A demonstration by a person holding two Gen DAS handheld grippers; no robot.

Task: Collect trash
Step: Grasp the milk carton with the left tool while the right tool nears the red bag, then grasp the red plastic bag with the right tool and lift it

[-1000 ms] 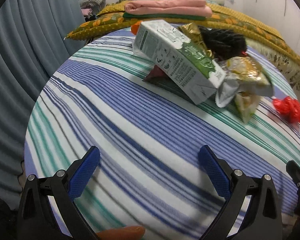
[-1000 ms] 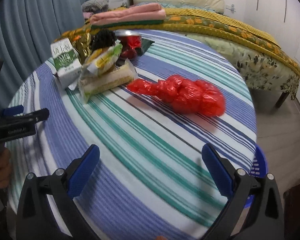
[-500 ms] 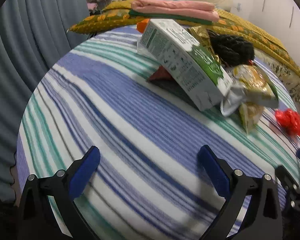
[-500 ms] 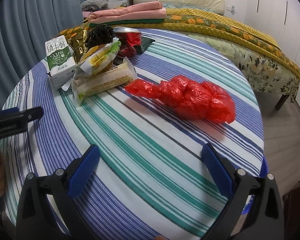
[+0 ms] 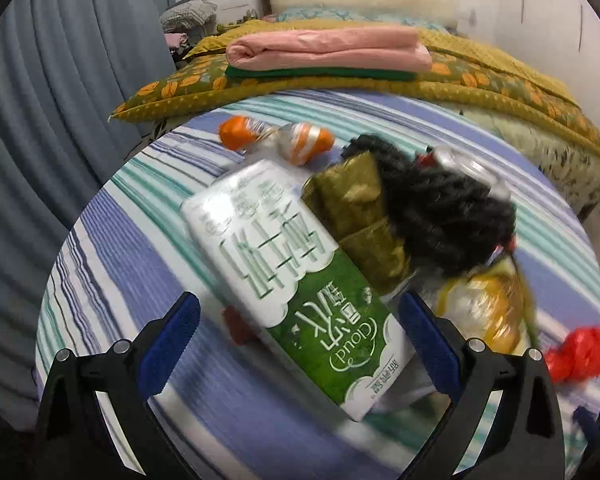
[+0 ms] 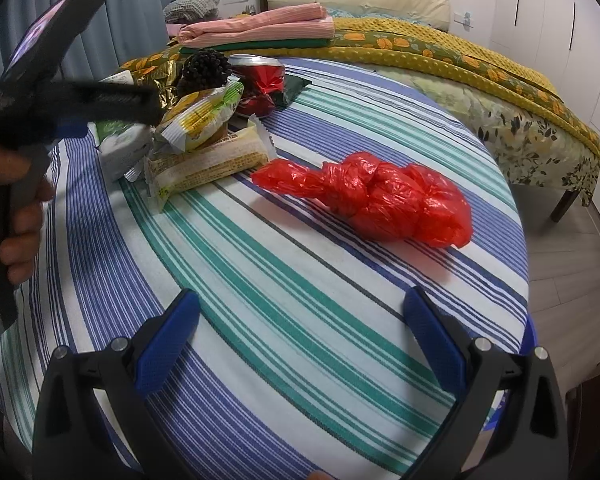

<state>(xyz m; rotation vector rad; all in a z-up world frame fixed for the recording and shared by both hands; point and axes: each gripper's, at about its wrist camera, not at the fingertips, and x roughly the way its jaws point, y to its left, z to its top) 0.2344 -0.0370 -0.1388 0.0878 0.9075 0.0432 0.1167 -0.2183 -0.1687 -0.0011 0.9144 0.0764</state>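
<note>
A green and white milk carton (image 5: 296, 276) lies on the striped round table (image 5: 112, 240), its near end between the open jaws of my left gripper (image 5: 300, 332). Behind it are a gold wrapper (image 5: 352, 216), a black mesh bundle (image 5: 448, 220), a crushed can (image 5: 468, 168) and orange wrappers (image 5: 276, 140). Yellow snack packets (image 6: 204, 116) and a cracker pack (image 6: 208, 166) lie by the carton (image 6: 120, 144) in the right wrist view. My right gripper (image 6: 300, 336) is open and empty, short of a knotted red plastic bag (image 6: 384, 198).
A bed with a yellow quilt (image 6: 480, 64) and folded pink cloth (image 5: 328, 48) stands behind the table. Grey curtains (image 5: 40, 120) hang at the left. The left gripper's body and the hand holding it (image 6: 24, 208) are at the left in the right wrist view. Bare floor (image 6: 572, 264) lies to the right.
My left gripper has moved forward to the pile, so the milk carton now lies between its jaws. My right gripper has edged slightly toward the red bag.
</note>
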